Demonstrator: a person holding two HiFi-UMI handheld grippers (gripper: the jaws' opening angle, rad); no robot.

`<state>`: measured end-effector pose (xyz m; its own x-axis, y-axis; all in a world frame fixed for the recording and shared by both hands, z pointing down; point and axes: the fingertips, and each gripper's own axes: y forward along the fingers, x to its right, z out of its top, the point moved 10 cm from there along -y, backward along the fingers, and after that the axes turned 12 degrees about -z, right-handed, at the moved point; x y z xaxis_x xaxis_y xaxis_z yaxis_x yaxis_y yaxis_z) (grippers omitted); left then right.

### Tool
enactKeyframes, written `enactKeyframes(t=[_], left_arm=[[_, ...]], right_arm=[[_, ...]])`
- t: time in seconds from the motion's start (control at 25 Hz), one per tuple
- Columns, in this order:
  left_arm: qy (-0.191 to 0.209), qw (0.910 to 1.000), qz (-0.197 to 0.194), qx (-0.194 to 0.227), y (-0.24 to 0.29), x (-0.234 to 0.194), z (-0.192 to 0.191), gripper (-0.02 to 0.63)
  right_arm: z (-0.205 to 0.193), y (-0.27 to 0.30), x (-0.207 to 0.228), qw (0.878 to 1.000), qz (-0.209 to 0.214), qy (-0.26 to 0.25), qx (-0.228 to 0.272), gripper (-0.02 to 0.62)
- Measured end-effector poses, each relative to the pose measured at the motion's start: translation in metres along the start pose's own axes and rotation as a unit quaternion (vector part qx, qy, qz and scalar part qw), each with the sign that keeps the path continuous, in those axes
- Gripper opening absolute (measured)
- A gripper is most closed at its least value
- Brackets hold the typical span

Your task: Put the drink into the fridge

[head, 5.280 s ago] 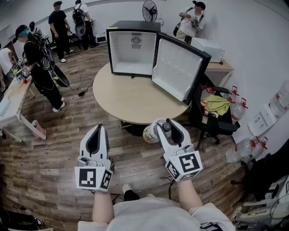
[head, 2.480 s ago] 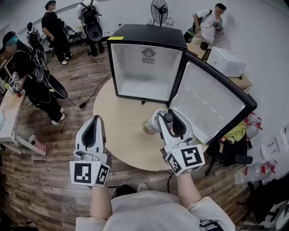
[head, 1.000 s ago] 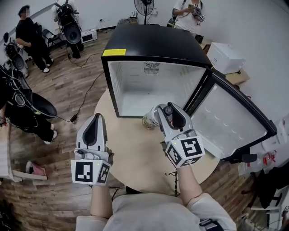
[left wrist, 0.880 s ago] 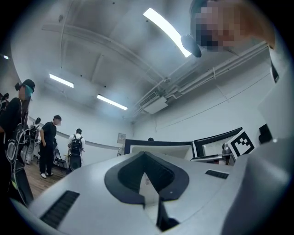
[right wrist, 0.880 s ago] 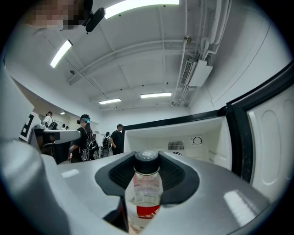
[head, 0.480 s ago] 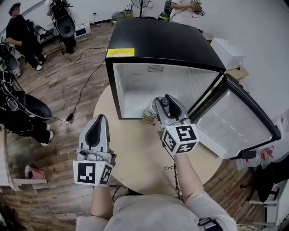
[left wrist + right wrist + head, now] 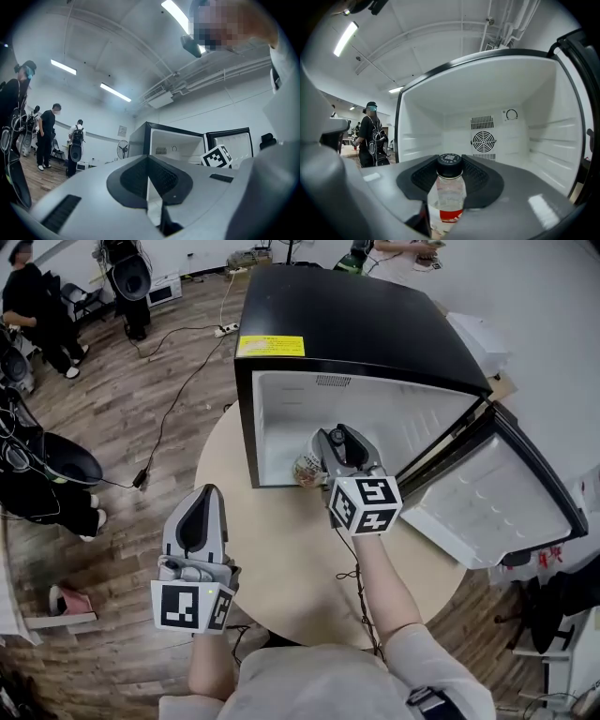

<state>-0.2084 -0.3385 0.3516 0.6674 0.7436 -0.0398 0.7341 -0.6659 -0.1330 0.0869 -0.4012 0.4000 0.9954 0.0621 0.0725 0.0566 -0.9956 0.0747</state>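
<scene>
My right gripper is shut on the drink bottle, a clear bottle with a black cap and a red band on its label. In the head view the bottle hangs at the mouth of the open black fridge, just over the front edge of its white floor. The right gripper view looks straight into the white fridge interior, with the fan grille on the back wall. My left gripper is held low at the table's near left edge, jaws together and nothing between them.
The fridge stands on a round wooden table. Its door swings wide open to the right. A black cable trails over the table by my right arm. People stand at the far left of the room.
I have come up to the fridge from across the room. My right gripper has carried the bottle forward, from over the table to the fridge's mouth. The left gripper stays low.
</scene>
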Motion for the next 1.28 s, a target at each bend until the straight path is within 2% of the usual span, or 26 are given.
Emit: enactKeyframes(t=[0.72,1.28], left_arm=[[-0.017,0.9994,0.015,-0.025,-0.013,-0.043,-0.02,0.008],[-0.026,0.9987,0.031,-0.032,-0.018,-0.053,-0.028,0.008]], right_arm=[[-0.021,0.081,-0.023,0.999,-0.022,-0.036,-0.03,0.158],[-0.026,0.103,-0.025,0.998,-0.032,-0.039,-0.041,0.16]])
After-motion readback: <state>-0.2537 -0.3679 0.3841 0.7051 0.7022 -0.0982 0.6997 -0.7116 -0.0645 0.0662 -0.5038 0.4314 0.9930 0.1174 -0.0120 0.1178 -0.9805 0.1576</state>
